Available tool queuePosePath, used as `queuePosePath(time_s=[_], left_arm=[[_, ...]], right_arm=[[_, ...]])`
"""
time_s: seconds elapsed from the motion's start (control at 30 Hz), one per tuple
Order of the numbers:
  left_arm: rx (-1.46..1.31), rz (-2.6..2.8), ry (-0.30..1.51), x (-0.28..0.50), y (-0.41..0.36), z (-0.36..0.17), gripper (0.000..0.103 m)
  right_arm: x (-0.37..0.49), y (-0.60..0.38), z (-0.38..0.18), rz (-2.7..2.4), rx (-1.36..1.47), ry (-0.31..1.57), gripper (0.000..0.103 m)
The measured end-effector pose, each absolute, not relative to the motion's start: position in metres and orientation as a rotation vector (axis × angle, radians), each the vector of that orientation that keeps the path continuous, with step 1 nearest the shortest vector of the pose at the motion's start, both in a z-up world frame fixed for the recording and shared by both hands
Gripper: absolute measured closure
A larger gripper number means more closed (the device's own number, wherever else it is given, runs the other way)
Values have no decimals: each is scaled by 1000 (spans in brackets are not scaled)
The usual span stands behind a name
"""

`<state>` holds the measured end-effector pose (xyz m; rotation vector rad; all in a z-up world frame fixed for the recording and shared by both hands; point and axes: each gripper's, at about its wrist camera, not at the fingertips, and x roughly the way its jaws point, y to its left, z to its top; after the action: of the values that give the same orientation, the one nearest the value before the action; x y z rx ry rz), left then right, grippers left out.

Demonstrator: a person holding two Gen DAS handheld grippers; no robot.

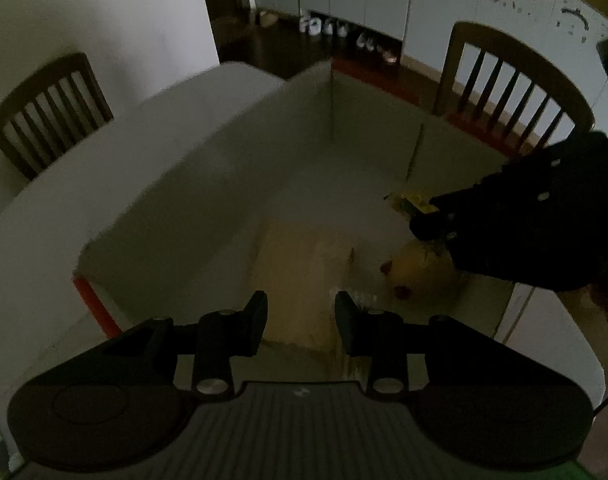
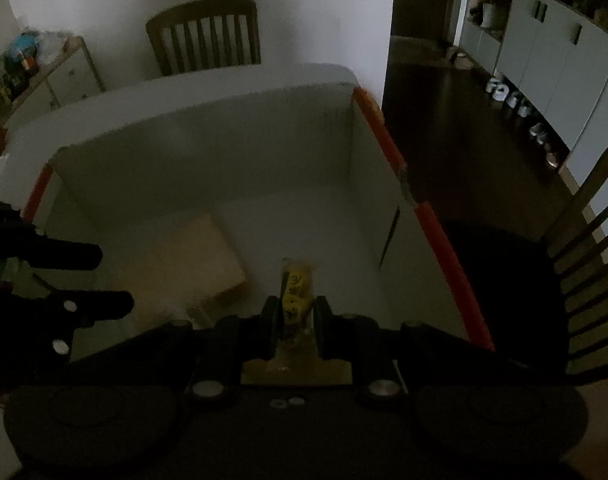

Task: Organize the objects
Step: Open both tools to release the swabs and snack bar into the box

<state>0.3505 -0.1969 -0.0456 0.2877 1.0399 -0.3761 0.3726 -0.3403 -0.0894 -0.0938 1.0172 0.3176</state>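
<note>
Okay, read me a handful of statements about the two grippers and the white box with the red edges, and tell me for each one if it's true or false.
1. The right gripper is shut on a yellow packet. True.
2. The left gripper holds the tan flat box. False: its jaws are apart with nothing between them; the tan flat box lies on the floor of the white box.
3. The white box has red trim along its rim. True.
4. The yellow packet lies flat on the tan flat box. False: it is pinched in the right gripper, beside the tan flat box.
5. No chairs are in view. False: a wooden chair stands behind the table.
</note>
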Motion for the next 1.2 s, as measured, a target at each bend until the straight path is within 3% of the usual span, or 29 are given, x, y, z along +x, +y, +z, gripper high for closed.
queuePosePath(time_s=[0.3,0.5,1.13,1.2], left_arm=[[285,-371,1059,345,-195,-55,67],[226,-378,1022,337,-188,-41,62],[112,-391,872,282,-151,10,62],[102,-391,860,276,-145,13,51]], right_arm=[[370,-347,-88,331,-88,1028,77],[363,-351,-76,358,-82,1012,74],[302,-326,-22,466,-120,924,65],[295,-320,-17,473,-119,916,61]])
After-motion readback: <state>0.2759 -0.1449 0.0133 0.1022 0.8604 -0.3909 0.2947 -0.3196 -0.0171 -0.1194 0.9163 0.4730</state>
